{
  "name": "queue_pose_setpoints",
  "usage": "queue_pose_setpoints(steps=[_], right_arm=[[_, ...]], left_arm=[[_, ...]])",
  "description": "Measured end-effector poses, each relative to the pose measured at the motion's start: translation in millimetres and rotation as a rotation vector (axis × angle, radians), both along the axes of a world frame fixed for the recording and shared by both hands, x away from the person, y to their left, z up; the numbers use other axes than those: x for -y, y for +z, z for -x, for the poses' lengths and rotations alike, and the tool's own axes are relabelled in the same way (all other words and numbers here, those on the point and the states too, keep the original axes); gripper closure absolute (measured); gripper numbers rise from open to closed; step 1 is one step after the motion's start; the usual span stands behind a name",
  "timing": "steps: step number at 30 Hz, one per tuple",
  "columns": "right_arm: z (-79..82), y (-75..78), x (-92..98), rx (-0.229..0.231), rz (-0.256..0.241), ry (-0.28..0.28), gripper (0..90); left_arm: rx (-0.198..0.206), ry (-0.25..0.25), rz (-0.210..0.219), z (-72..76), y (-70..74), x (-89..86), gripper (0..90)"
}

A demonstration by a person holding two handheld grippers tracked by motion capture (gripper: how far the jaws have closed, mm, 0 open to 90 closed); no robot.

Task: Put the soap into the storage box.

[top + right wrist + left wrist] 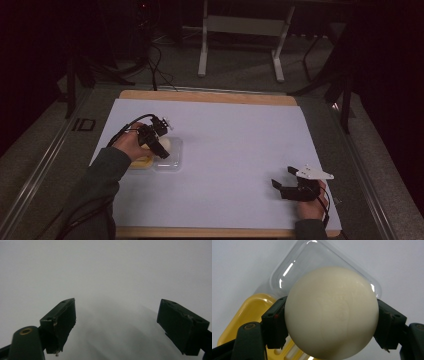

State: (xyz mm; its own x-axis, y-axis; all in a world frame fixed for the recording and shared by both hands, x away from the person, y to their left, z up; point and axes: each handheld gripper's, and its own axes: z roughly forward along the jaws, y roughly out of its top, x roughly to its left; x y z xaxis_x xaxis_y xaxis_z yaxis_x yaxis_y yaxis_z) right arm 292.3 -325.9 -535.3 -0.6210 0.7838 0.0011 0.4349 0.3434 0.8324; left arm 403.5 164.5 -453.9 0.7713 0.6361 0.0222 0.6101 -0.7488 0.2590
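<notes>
A cream-white ball [332, 312] sits between the two black jaws of my left gripper [332, 326], which is shut on it. In the high view the ball [165, 145] hangs over a clear plastic lid [170, 162] at the table's left, held by the left gripper [159, 145]. A yellow tray [249, 312] lies beside the clear lid [297, 267]; the yellow tray [142, 162] is partly hidden by the hand. My right gripper [284, 180] rests near the front right with jaws spread wide, and the right gripper [117, 325] has nothing between its fingers.
A white sheet [225, 150] covers the wooden table [210, 96]. A metal frame stand [240, 30] and cables lie on the floor beyond the far edge. Dark rails run along both sides of the table.
</notes>
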Motion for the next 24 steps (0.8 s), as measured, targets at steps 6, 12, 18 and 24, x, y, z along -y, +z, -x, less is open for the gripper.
queue_pose_setpoints(steps=[6, 12, 18, 24], right_arm=[[0.1, 0.0, -0.1, 0.001, 0.0, 0.0, 15.5], [0.1, 0.0, 0.0, 0.001, 0.0, 0.0, 15.5], [0.1, 0.0, 0.1, 0.001, 0.0, 0.001, 15.4], [0.2, 0.0, 0.0, 0.001, 0.0, 0.001, 15.5]], left_arm=[[0.003, 0.02, -0.008, -0.9, -0.4, -3.9, 25.7], [0.005, 0.057, -0.013, -1.9, -1.0, -9.6, 25.7], [0.007, 0.096, -0.027, -3.5, -3.0, -15.3, 25.7], [0.002, 0.141, -0.031, -4.6, -5.2, -22.7, 25.7]])
